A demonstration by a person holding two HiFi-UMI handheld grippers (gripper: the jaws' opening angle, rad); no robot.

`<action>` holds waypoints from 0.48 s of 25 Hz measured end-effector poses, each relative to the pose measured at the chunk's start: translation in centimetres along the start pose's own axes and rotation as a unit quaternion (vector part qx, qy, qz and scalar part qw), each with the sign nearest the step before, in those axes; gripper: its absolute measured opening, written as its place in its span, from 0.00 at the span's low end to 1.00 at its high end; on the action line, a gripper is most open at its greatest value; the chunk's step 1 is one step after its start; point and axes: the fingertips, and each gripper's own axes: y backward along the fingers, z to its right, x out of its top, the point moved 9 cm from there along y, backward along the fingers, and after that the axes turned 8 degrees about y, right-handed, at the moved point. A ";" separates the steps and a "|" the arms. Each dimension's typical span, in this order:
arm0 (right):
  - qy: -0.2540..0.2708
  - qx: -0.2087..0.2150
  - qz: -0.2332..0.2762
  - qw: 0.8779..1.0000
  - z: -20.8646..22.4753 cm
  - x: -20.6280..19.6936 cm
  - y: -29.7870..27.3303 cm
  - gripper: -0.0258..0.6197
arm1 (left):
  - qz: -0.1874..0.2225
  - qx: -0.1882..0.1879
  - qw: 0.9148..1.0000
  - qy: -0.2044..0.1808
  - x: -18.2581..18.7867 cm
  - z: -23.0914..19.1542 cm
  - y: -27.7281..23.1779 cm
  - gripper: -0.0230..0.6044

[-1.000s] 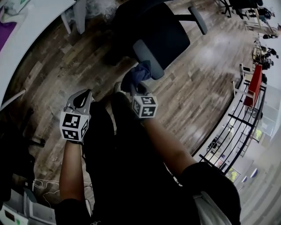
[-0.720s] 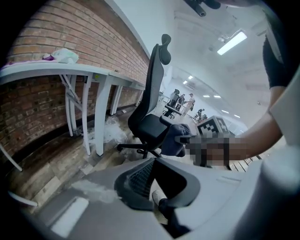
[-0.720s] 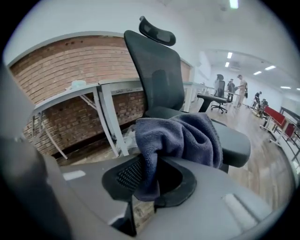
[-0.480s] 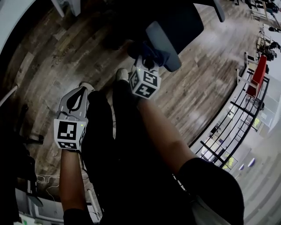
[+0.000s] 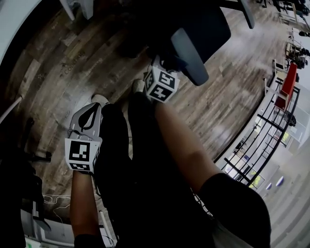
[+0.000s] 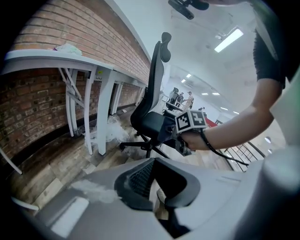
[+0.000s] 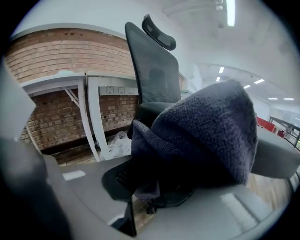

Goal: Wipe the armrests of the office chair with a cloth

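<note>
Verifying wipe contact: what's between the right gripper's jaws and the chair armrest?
Only the dark cloth, clamped in the right gripper jaws and bunched against the grey armrest; the right gripper view shows it.

One office chair (image 5: pixel 198 26) with two grey armrests, the near armrest (image 5: pixel 190 55) and the far armrest (image 5: pixel 247 13); one dark cloth (image 7: pixel 201 136); two grippers, the left gripper (image 6: pixel 157 201) and the right gripper (image 7: pixel 157 190); one white bench (image 6: pixel 70 58)
</note>
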 end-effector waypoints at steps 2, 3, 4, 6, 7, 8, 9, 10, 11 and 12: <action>0.013 0.006 0.003 1.000 -0.7 0.4 -1.0 0.15 | -0.005 -0.001 1.000 0.000 -0.1 -0.4 -0.2 0.05; 0.017 0.008 0.000 1.000 -1.1 0.4 -1.6 0.15 | -0.007 -0.001 1.000 0.000 -0.2 -0.6 -0.3 0.05; 0.021 0.012 -0.005 1.000 -1.5 0.4 -2.3 0.15 | -0.009 -0.001 1.000 0.000 -0.4 -0.7 -0.4 0.05; 0.031 0.020 -0.022 0.999 -2.2 -0.3 -3.8 0.15 | -0.015 -0.003 1.000 0.002 -0.7 -1.0 -0.7 0.05; 0.038 0.025 -0.032 0.998 -2.5 -0.8 -4.5 0.15 | -0.019 -0.003 1.000 0.001 -1.0 -1.2 -0.9 0.05; 0.048 0.030 -0.039 0.998 -2.9 -1.3 -5.2 0.15 | -0.024 -0.004 1.000 0.000 -1.2 -1.2 -0.9 0.05; 0.059 0.036 -0.042 0.997 -3.2 -1.7 -5.7 0.15 | -0.029 -0.004 1.000 0.000 -1.4 -1.3 -0.9 0.05; 0.071 0.042 -0.044 0.996 -3.7 -2.1 -6.1 0.15 | -0.033 -0.005 0.999 -0.001 -1.6 -1.4 -0.9 0.05; 0.080 0.050 -0.047 0.994 -4.0 -2.5 -6.5 0.15 | -0.037 -0.006 0.999 -0.001 -1.8 -1.4 -0.8 0.05; 0.084 0.058 -0.053 0.993 -4.3 -3.0 -6.8 0.15 | -0.039 -0.008 0.999 -0.001 -1.9 -1.5 -0.8 0.05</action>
